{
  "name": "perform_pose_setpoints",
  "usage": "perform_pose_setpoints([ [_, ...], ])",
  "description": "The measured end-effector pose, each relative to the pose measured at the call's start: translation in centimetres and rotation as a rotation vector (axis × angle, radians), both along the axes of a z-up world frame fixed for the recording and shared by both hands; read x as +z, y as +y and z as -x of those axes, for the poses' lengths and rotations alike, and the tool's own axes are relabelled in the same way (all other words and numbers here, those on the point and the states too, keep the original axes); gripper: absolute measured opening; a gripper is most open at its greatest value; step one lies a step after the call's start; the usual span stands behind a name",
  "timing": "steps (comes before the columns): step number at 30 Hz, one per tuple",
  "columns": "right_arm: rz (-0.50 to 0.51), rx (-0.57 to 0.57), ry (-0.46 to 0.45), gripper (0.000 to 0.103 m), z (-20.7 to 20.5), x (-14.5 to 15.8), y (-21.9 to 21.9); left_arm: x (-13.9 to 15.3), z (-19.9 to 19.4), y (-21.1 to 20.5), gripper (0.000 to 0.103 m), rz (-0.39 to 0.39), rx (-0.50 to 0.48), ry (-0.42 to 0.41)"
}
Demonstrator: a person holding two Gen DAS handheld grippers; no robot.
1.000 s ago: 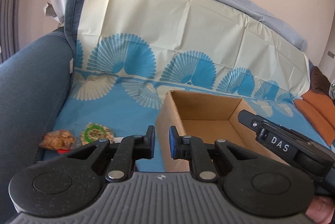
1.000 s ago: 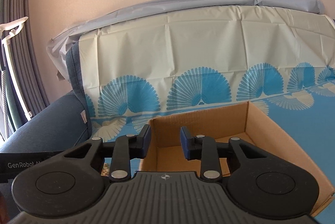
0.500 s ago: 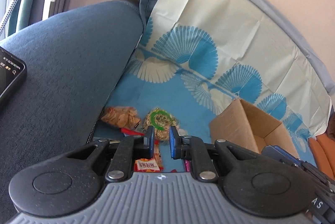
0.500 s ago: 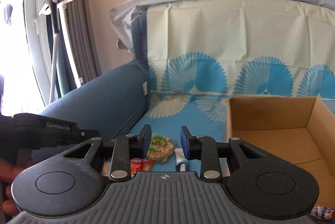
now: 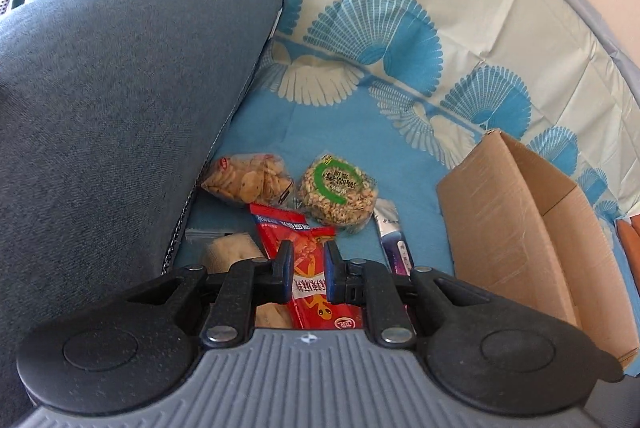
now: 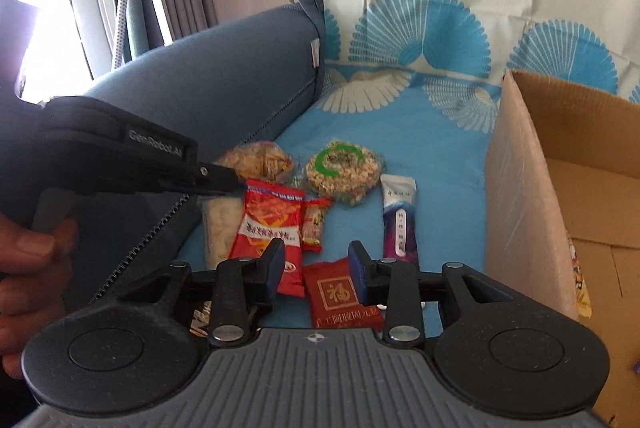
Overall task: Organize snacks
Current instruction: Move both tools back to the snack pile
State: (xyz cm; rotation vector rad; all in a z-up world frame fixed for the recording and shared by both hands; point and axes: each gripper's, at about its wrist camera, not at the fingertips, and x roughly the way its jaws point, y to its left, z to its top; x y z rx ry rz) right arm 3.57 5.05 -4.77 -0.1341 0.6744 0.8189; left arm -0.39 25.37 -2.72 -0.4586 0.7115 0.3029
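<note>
Snack packets on sofa seat [image 6: 440,164] beside cardboard box [image 6: 560,156]: dark-red packet [image 6: 338,294] marked "福" between right gripper [image 6: 316,266] fingers, just widening, nothing clamped; left gripper [image 5: 307,270], "GenRobot.AI", fingers narrowly apart, empty.

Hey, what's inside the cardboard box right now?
The cardboard box shows mostly bare brown floor, with the edge of one colourful packet against its near wall. The near wall and the right gripper hide the rest.

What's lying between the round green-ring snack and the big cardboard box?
A purple-and-white packet lies on the blue cover between the round snack and the cardboard box. The right wrist view shows it best.
</note>
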Motion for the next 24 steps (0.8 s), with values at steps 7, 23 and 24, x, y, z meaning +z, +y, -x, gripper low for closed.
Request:
perform_pose_setpoints([
  [7, 0.080, 0.016, 0.087, 0.042, -1.6, -2.7, 1.5, -1.5, -1.8, -0.7, 0.029, -0.043, -0.058, 0.050],
  [23, 0.166, 0.010, 0.142, 0.057, -3.4, -5.1, 3.2, -5.1, -5.1, -3.0, 0.039, -0.157, -0.165, 0.195],
  [24, 0.167, 0.012, 0.140, 0.057, -3.4, -5.1, 3.2, -5.1, -5.2, -3.0, 0.039, -0.159, -0.161, 0.194],
])
